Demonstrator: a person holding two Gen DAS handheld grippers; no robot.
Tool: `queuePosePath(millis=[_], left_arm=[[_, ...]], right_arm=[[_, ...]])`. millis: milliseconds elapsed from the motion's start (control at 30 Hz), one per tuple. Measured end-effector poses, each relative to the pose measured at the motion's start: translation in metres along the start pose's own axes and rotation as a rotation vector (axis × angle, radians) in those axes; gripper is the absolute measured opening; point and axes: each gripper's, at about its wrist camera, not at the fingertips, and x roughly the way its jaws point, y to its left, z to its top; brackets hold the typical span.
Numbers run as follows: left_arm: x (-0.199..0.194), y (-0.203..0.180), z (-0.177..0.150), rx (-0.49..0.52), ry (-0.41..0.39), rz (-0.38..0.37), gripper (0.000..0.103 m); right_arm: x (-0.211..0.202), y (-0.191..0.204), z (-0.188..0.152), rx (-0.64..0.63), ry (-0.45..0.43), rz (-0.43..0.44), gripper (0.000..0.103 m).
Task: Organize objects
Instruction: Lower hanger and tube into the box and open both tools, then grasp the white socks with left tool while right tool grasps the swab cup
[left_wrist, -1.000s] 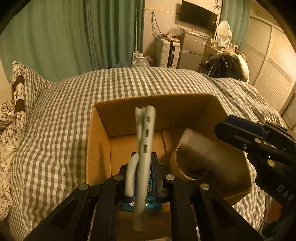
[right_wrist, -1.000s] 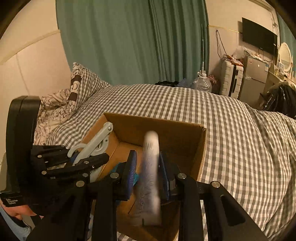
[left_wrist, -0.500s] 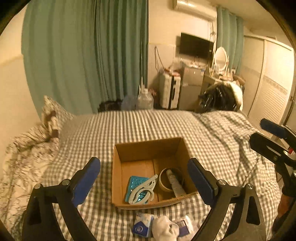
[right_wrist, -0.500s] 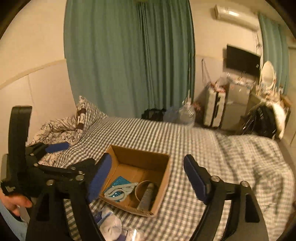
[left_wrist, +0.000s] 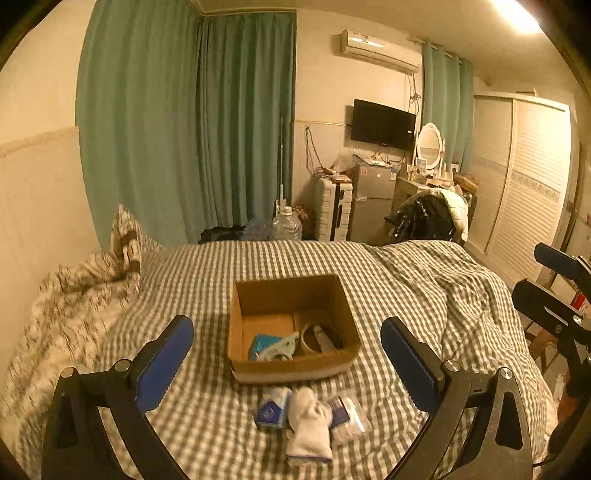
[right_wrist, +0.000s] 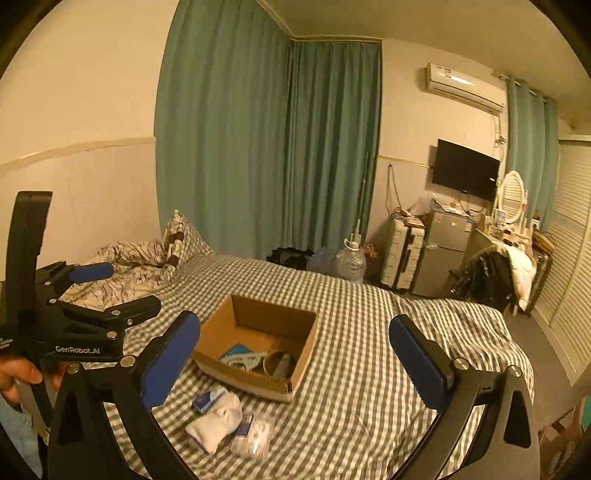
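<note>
**Three soft items left on the bed, both tongs released**

The left tongs (left_wrist: 287, 360) are held spread wide and empty above the checked bed (left_wrist: 424, 280); the right tongs (right_wrist: 294, 354) are likewise spread and grasp nothing. Neither is touching any object.

On the bed, at 6 o'clock from the cardboard box (left_wrist: 291, 365), three loose items are lined up just beside one another. Going left to right in the left wrist view:

- A small blue-and-white packet (left_wrist: 272, 408) is seen nearest the box wall. It is judged light and somewhat crushable; a hold across its narrow sides is suggested.
- A white sock (left_wrist: 309, 424) is folded in the middle, touching the packet. It is judged soft, limp and not fragile; it is best pinched at the thick folded bulk, since an edge would droop.
- A clear plastic pouch (left_wrist: 349, 413) lies at the right. Its film is judged slippery and crinkly, so a firm pinch over the contents, not the loose film, is advised.

Inside the box, a teal pack (left_wrist: 263, 343), a pale folding hanger (left_wrist: 279, 349) and a tape roll (left_wrist: 312, 338) with a tube (left_wrist: 325, 339) in it are already stowed, with room left at 12 o'clock.
</note>
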Motion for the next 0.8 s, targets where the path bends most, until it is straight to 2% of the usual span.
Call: queuePosePath(millis=[100, 233, 433, 600, 733, 767, 800], left_arm=[[0.008, -0.005, -0.034, -0.02, 0.004, 0.023, 0.103], [0.037, -0.01, -0.081, -0.035, 0.048, 0.095, 0.103], [0.091, -0.023, -0.132, 0.02, 0.158, 0.144, 0.103], [0.13, -0.039, -0.164, 0.069, 0.242, 0.11, 0.103], [0.16, -0.048, -0.177, 0.099, 0.278, 0.085, 0.103], [0.165, -0.047, -0.178, 0.1, 0.278, 0.079, 0.102], [0.167, -0.046, -0.18, 0.092, 0.272, 0.066, 0.095]], right_arm=[[0.0, 0.003, -0.029, 0.021, 0.0, -0.02, 0.103], [0.032, -0.001, -0.079, 0.054, 0.045, -0.034, 0.103], [0.103, -0.02, -0.148, 0.099, 0.198, -0.031, 0.103], [0.135, -0.039, -0.185, 0.155, 0.285, -0.034, 0.103], [0.144, -0.051, -0.195, 0.176, 0.312, -0.045, 0.103], [0.146, -0.053, -0.197, 0.181, 0.319, -0.046, 0.103], [0.149, -0.053, -0.199, 0.183, 0.327, -0.05, 0.103]])
